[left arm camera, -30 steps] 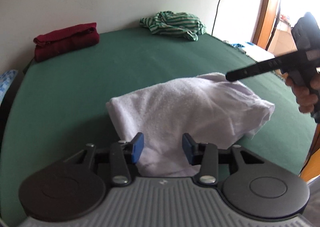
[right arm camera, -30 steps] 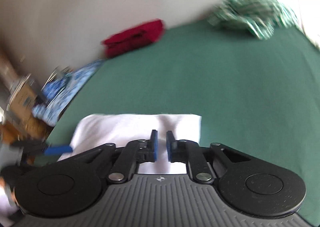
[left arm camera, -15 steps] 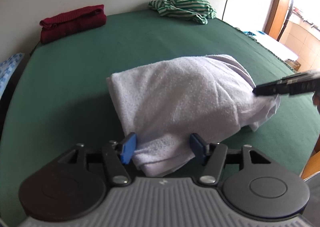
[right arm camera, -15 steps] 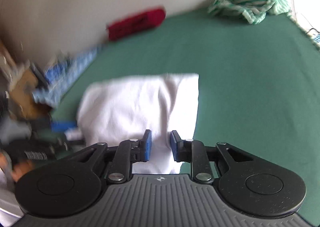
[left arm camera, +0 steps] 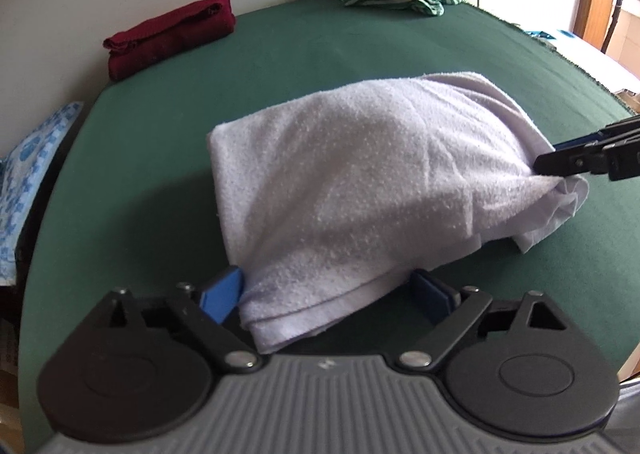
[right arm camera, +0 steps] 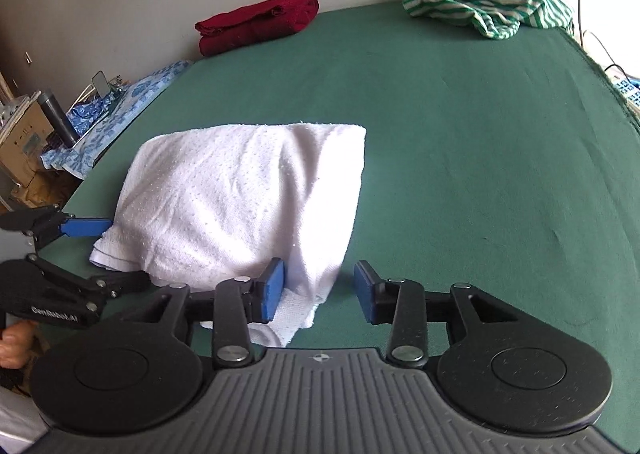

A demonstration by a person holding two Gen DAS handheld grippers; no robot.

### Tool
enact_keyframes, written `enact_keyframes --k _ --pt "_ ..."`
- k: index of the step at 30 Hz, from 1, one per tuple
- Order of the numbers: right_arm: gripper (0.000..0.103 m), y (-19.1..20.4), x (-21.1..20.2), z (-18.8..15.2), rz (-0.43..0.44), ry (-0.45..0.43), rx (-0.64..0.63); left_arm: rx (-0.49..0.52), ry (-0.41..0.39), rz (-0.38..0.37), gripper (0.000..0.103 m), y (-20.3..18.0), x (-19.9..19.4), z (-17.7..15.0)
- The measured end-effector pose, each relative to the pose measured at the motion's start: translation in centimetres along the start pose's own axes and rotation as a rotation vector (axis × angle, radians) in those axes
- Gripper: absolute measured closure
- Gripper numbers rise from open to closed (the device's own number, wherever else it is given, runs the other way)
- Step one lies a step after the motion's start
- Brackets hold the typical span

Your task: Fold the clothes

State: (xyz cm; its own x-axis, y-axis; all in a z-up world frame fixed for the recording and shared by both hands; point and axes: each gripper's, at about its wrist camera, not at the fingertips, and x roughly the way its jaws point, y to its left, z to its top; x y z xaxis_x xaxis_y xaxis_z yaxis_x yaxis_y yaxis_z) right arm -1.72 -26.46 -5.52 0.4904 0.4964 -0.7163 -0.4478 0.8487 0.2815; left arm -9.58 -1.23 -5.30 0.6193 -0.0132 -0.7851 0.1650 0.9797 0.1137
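Observation:
A folded white towel (left arm camera: 360,174) lies in a soft hump on the green table (left arm camera: 160,214). In the left wrist view its near corner sits between the blue pads of my left gripper (left arm camera: 326,294), whose jaws are opening wide and do not press on it. My right gripper (left arm camera: 560,154) reaches in at the towel's right end. In the right wrist view the towel (right arm camera: 240,206) has a corner between the jaws of my right gripper (right arm camera: 319,291), which are opening; the right pad stands apart from the cloth. My left gripper (right arm camera: 108,254) shows at the towel's left end, jaws spread.
A folded dark red cloth (right arm camera: 256,24) lies at the far edge by the wall. A crumpled green-and-white striped garment (right arm camera: 488,6) sits at the far right corner. A blue patterned cloth (right arm camera: 116,106) and boxes (right arm camera: 20,146) stand off the table's left side.
Both grippers' jaws have spread apart and let go of the towel's corners. The towel has settled lower onto the table, and both cameras have tipped down towards it.

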Motion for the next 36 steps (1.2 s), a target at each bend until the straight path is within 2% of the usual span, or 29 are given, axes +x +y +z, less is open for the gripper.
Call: enact_keyframes --k 2,4,7,10,13,16,21,31,36 --pt "0.053 -0.2 -0.1 0.3 -0.015 0.009 -0.003 -0.011 0.008 0.014 0.007 -0.2 0.1 0.2" --pt "0.052 -0.5 -0.4 0.6 -0.03 0.012 0.004 -0.023 0.017 0.027 0.006 -0.4 0.2 0.4" --pt "0.063 -0.6 -1.5 1.1 0.007 -0.076 0.036 -0.033 0.016 0.046 0.004 -0.7 0.3 0.4" --pt "0.065 0.4 -2.0 1.7 0.065 -0.16 0.045 -0.04 0.02 0.057 0.004 -1.1 0.2 0.5" --pt "0.065 1.9 -0.2 1.9 0.118 -0.108 0.029 -0.039 0.023 0.048 0.003 -0.9 0.2 0.4" --pt "0.065 2.7 1.6 1.2 0.075 -0.072 0.019 -0.044 0.035 0.019 0.001 -0.4 0.4 0.5" --pt "0.064 3.6 1.8 0.2 0.01 -0.116 -0.016 -0.06 0.062 -0.063 0.001 0.8 0.8 0.5" --pt "0.061 4.9 2.0 -1.1 -0.106 -0.199 -0.014 0.051 0.027 -0.178 0.001 1.8 0.7 -0.1" --pt "0.058 5.2 1.9 -0.9 -0.142 -0.184 0.011 0.086 0.034 -0.206 0.001 2.2 0.8 0.1"
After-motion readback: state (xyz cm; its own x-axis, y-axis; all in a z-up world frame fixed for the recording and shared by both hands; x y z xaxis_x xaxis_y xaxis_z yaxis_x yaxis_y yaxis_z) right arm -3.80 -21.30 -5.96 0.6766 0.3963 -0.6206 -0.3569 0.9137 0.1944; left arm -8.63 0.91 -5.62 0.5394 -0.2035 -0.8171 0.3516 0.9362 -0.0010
